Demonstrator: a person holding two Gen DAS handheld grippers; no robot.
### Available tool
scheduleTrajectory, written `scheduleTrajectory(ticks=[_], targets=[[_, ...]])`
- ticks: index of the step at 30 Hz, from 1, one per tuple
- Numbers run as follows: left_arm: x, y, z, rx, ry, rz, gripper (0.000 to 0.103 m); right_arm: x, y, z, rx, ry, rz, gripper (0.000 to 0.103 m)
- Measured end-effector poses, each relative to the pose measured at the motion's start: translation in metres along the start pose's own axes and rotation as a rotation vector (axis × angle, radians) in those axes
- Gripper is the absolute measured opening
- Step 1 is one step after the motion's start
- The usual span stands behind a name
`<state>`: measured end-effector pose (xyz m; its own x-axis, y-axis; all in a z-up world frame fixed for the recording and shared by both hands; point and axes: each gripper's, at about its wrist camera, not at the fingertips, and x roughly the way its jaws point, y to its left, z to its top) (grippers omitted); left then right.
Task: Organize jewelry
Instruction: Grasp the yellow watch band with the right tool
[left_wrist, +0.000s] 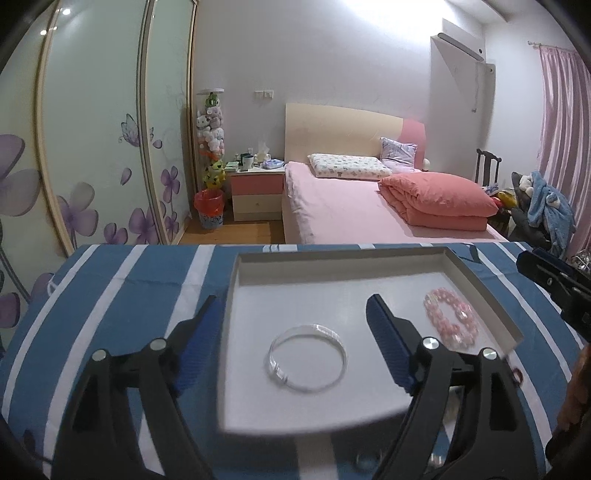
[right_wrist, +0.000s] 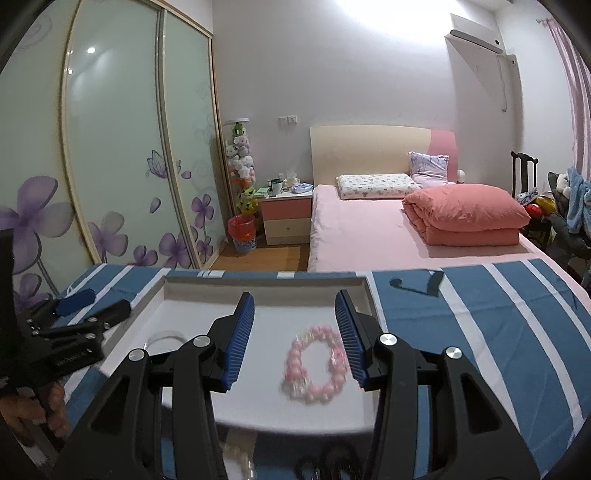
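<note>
My left hand-held gripper hovers over the left half of the shallow white rectangular cardboard tray, its blue ribbed fingers spread wide and holding nothing. The thin clear glass-like bangle lies flat on the tray floor between those fingers, a little nearer to me than their tips and touching neither one. To the right of the right finger, close to the tray's right wall, sits the pink beaded bracelet.

My right hand-held gripper hangs over the right half of the same tray, also spread and empty. To its left I see the left hand-held gripper from the side, and beyond my own left finger an arc of the clear bangle shows, the rest hidden behind the finger's arm. The pink beaded bracelet lies between my right gripper's fingers, closer to the right finger; whether it touches it I cannot tell. It looks slightly blurred.

The tray rests on the surface, covered with a blue-and-white striped cloth.
</note>
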<state>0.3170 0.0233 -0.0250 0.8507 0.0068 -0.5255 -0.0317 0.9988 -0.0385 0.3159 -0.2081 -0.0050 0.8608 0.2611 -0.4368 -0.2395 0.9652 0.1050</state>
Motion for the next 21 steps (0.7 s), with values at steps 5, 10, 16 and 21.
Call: scheduleTrajectory(ticks=[5,10,16,21], targets=[[-0.039,0.009,-0.028,-0.009,0.005,-0.018,0.082,-0.031,0.001,-0.023,0.001,0.03,0.003,0.047],[-0.071,0.018,-0.055,-0.033,0.018,-0.027,0.083,-0.056,0.009,-0.05,0.011,0.082,0.025,0.047],[-0.101,0.03,-0.077,-0.061,0.011,-0.008,0.084,-0.081,0.031,-0.086,0.031,0.151,0.093,0.047],[-0.115,0.033,-0.093,-0.067,0.016,0.007,0.084,-0.096,0.051,-0.117,0.046,0.2,0.143,0.047]])
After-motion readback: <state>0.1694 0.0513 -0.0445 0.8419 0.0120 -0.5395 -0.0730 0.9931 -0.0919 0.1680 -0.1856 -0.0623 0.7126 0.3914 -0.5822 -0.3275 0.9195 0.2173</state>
